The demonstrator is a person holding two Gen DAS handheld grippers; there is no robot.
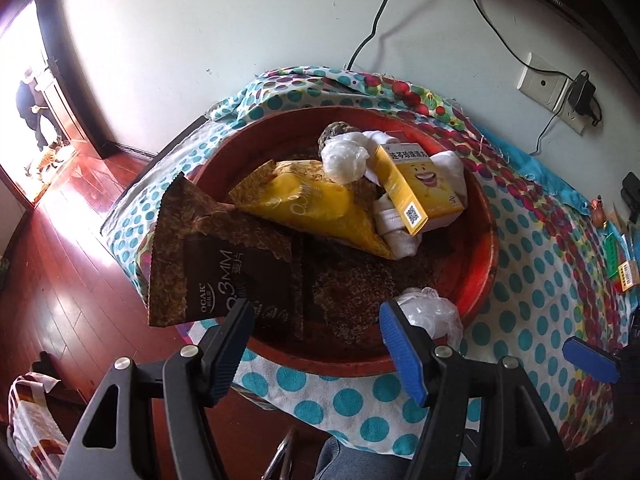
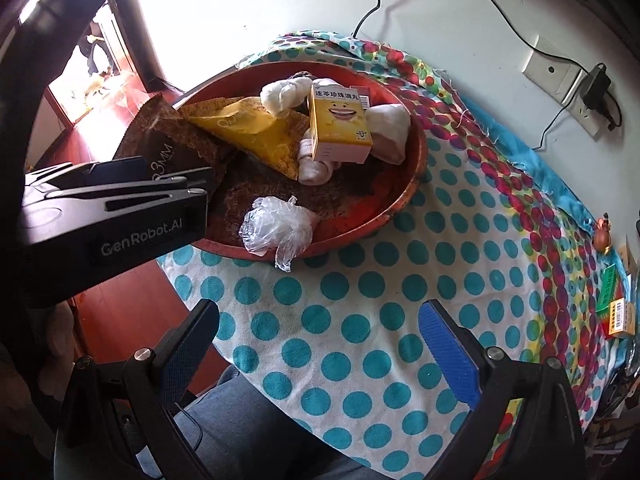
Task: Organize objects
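Since most things already lie in the red tray (image 2: 404,200) at the table's far left corner, the sorting seems nearly done. Both the left gripper (image 1: 316,344) and right gripper (image 2: 320,344) are held wide, empty. Small boxes (image 2: 614,308) at the right edge are cut off.

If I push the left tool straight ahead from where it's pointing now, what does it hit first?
Probably the dark brown OCAK snack bag, which leans over the near rim of the red tray just beyond the left tool. The crumpled clear plastic bag sits beside its right finger. Depth is unclear.
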